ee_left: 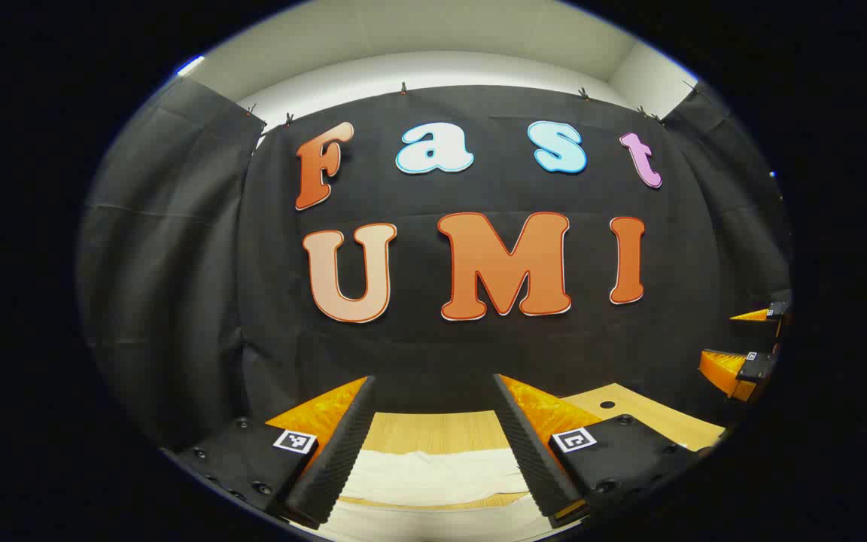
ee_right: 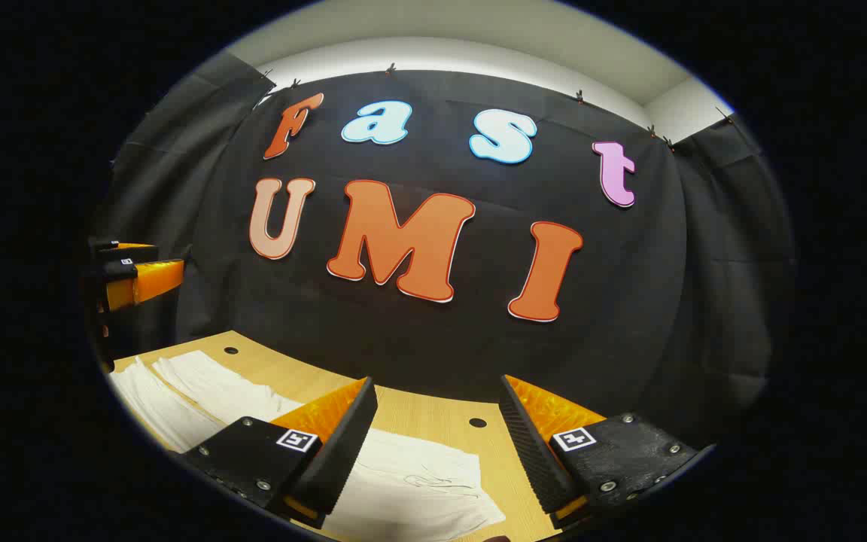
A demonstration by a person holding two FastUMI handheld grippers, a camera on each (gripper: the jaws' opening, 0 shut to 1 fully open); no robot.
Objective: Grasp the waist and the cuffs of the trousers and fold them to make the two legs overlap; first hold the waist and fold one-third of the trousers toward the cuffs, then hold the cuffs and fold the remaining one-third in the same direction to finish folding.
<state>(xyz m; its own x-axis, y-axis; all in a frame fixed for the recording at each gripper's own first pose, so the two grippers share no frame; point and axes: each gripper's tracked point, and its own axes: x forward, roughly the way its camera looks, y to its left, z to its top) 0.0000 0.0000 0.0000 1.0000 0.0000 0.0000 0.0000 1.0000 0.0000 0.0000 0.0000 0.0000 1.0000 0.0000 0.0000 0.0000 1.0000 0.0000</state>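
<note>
White trousers [ee_left: 426, 474] lie flat on the wooden table [ee_left: 433, 433], just below and between my left gripper's open fingers. My left gripper [ee_left: 433, 380] hangs above them, holding nothing. In the right gripper view the trousers [ee_right: 418, 482] spread under my right gripper [ee_right: 437, 384], which is open and holding nothing; the two legs [ee_right: 193, 388] run off to the left, side by side. My right gripper [ee_left: 749, 350] appears at the far right of the left gripper view, with its fingers apart. At the far left of the right gripper view hovers my left gripper [ee_right: 132, 275].
The table [ee_right: 418, 410] ends at the black cloth wall [ee_right: 433, 331] close behind. Small round holes [ee_right: 477, 422] dot the tabletop. Cloth walls also close in both sides of the booth.
</note>
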